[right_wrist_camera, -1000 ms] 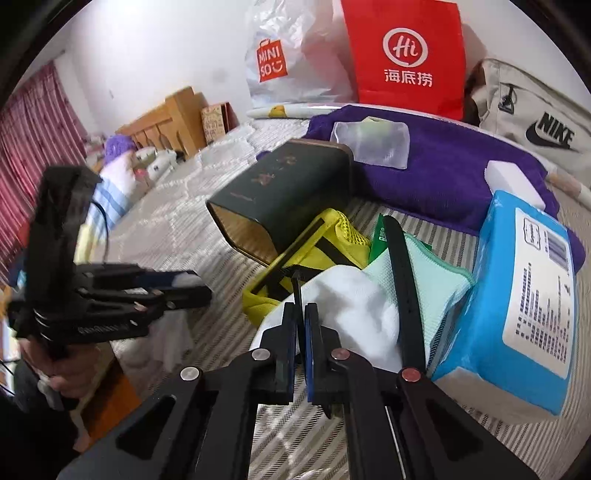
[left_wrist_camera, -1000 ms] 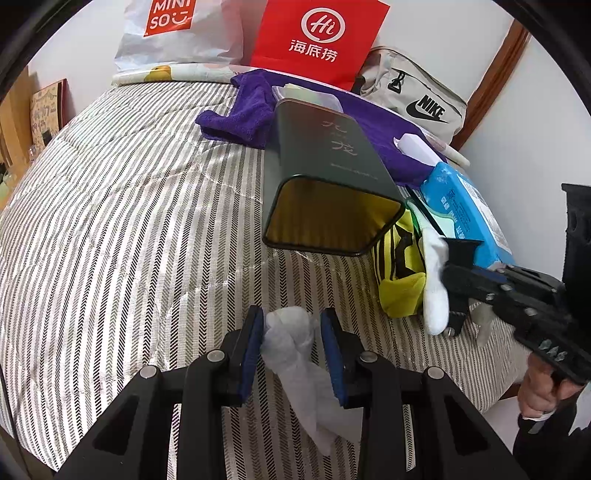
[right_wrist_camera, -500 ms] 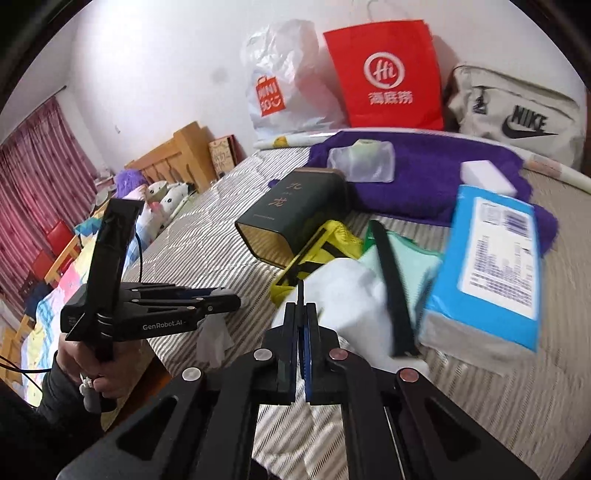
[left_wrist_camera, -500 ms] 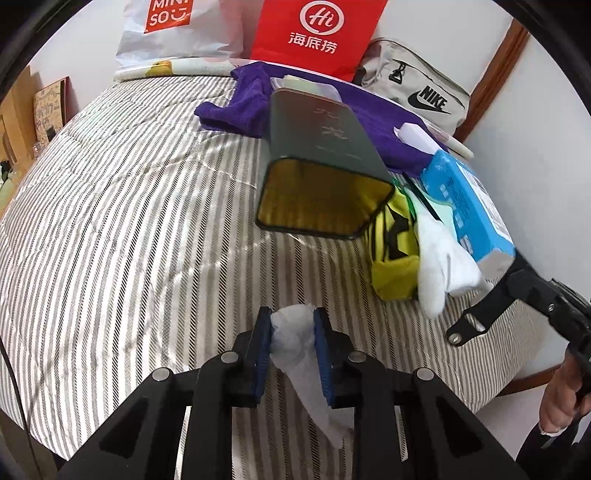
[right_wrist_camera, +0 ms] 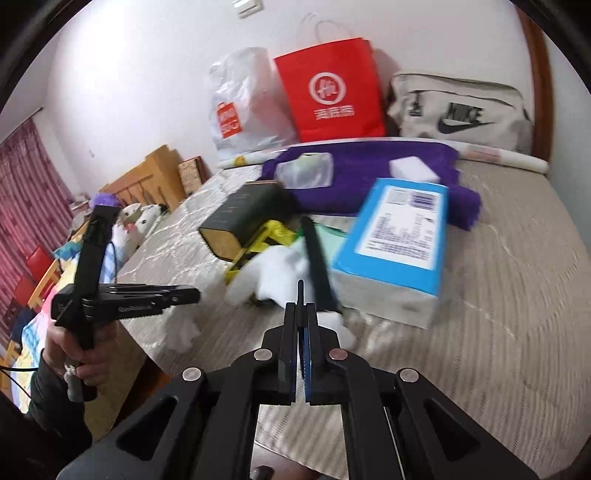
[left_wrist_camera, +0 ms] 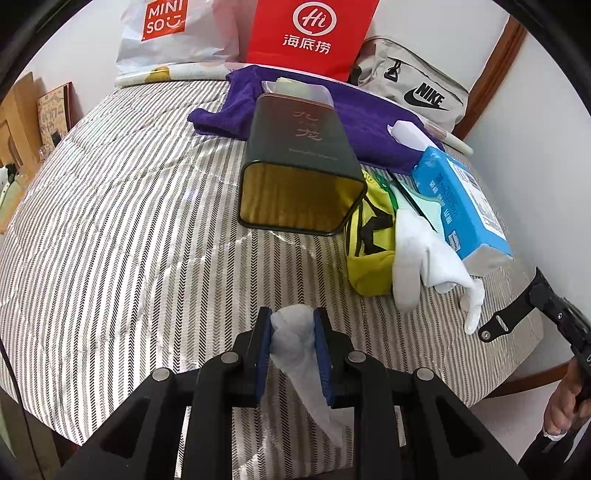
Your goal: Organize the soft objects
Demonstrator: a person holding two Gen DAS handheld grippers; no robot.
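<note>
Pulled back from the pile, the right gripper (right_wrist_camera: 301, 317) now sits off the bed's near edge with its blue-padded jaws pressed together on nothing, the white fabric it pinched a second ago left behind on the striped grey-and-white quilt (left_wrist_camera: 110, 221). At 6 o'clock in the left wrist view, the left gripper (left_wrist_camera: 293, 332) stays clamped on a crumpled white tissue-like cloth (left_wrist_camera: 295, 339), whose loose tail hangs down between the fingers. Just beyond it, toward 12 o'clock, a dark green rectangular tin (left_wrist_camera: 299, 170) lies on its side, its gold-lined mouth facing the camera. Touching the tin's right corner, at about 2 o'clock, is a yellow fabric pouch with black straps (left_wrist_camera: 367, 251); a white sock-like garment (left_wrist_camera: 424, 258) drapes beside it, one end trailing toward the bed's edge. Right of that lies a blue plastic pack of wipes (left_wrist_camera: 461, 199). Behind the tin spreads a purple towel (left_wrist_camera: 369, 122), and against the wall stand a white plastic shopping bag (left_wrist_camera: 173, 33), a red paper bag (left_wrist_camera: 310, 33) and a beige sports bag (left_wrist_camera: 413, 88).
</note>
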